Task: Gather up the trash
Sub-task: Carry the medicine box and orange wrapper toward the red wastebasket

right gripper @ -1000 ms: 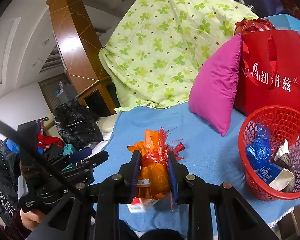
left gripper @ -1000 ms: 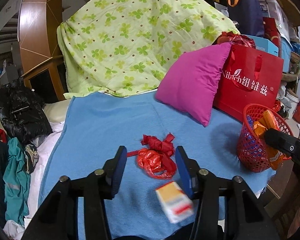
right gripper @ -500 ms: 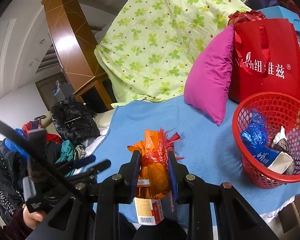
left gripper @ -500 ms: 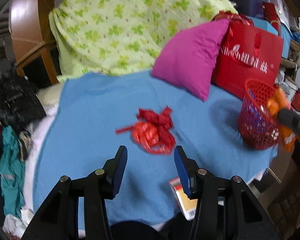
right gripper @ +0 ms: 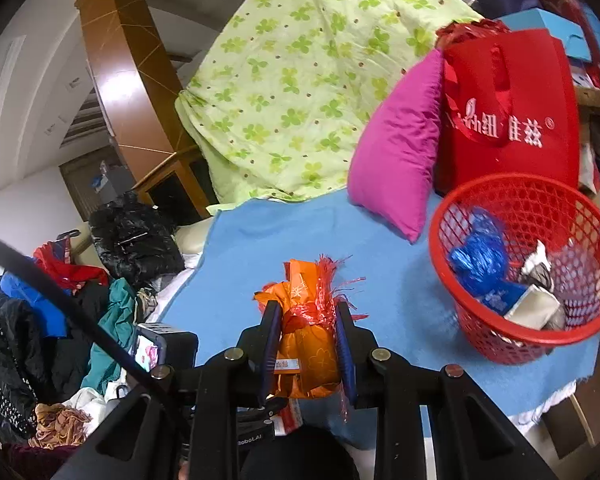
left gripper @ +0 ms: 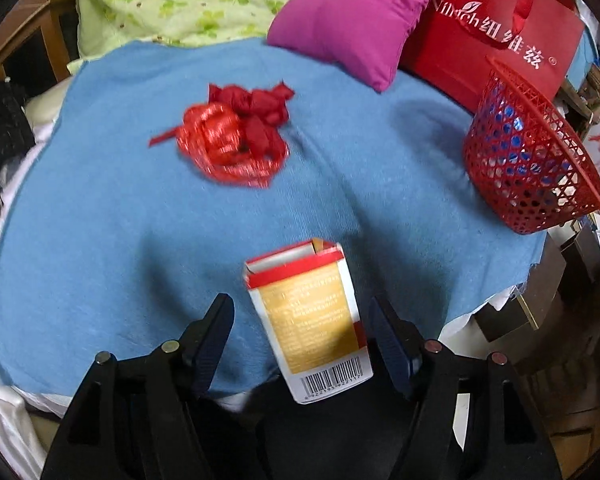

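Observation:
My left gripper (left gripper: 302, 320) is open, its jaws on either side of a red, white and gold carton (left gripper: 312, 312) that lies at the front edge of the blue blanket (left gripper: 100, 216). A crumpled red ribbon bundle (left gripper: 236, 136) lies further back on the blanket. My right gripper (right gripper: 308, 328) is shut on an orange wrapper with red fringe (right gripper: 306, 328), held above the blanket (right gripper: 396, 280) left of the red mesh basket (right gripper: 500, 340). The basket holds blue and white trash and also shows in the left wrist view (left gripper: 532, 156).
A magenta pillow (left gripper: 348, 12) and a red shopping bag (left gripper: 500, 32) stand behind the basket. A green clover quilt (right gripper: 300, 80) is heaped at the back. Clothes (right gripper: 40, 320) are piled left of the bed. The blanket's right edge drops off past the basket.
My left gripper has pulled back from the red ribbon bundle and tilted down over the carton. My right gripper has carried the orange wrapper a little closer to the basket.

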`<move>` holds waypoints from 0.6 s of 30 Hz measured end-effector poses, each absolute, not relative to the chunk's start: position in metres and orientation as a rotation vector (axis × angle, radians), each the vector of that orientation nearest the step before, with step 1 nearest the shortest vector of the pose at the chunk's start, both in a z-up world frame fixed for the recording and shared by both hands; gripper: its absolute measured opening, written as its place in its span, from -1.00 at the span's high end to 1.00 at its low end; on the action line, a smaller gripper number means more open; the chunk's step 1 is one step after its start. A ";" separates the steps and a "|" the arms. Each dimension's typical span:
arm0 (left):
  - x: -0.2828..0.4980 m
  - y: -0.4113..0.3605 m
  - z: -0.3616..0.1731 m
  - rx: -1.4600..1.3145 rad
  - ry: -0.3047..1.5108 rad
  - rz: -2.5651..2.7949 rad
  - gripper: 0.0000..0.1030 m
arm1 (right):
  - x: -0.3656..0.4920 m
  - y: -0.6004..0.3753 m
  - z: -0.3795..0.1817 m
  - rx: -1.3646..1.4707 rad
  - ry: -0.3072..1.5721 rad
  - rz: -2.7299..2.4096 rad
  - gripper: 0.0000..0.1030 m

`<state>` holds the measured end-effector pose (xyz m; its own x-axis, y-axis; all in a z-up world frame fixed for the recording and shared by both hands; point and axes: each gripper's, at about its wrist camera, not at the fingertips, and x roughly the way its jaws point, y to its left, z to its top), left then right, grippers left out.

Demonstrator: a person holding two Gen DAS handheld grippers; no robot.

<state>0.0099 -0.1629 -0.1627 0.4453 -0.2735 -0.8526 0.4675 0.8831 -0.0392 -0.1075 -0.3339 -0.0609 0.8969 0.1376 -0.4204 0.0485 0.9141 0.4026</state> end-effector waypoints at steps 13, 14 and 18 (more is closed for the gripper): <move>0.014 -0.154 -0.167 0.185 0.982 -0.469 -0.07 | -0.106 -0.323 -0.066 0.389 0.481 0.060 0.45; 0.013 -0.154 -0.164 0.186 0.969 -0.468 -0.07 | -0.106 -0.322 -0.065 0.386 0.481 0.061 0.45; 0.008 -0.147 -0.137 0.195 0.877 -0.441 -0.07 | -0.107 -0.319 -0.062 0.387 0.473 0.064 0.45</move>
<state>0.0075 -0.1474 -0.1369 0.5574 -0.2927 -0.7770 0.4497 0.8931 -0.0138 -0.1068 -0.3195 -0.0617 0.8896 0.1487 -0.4318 0.0288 0.9254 0.3779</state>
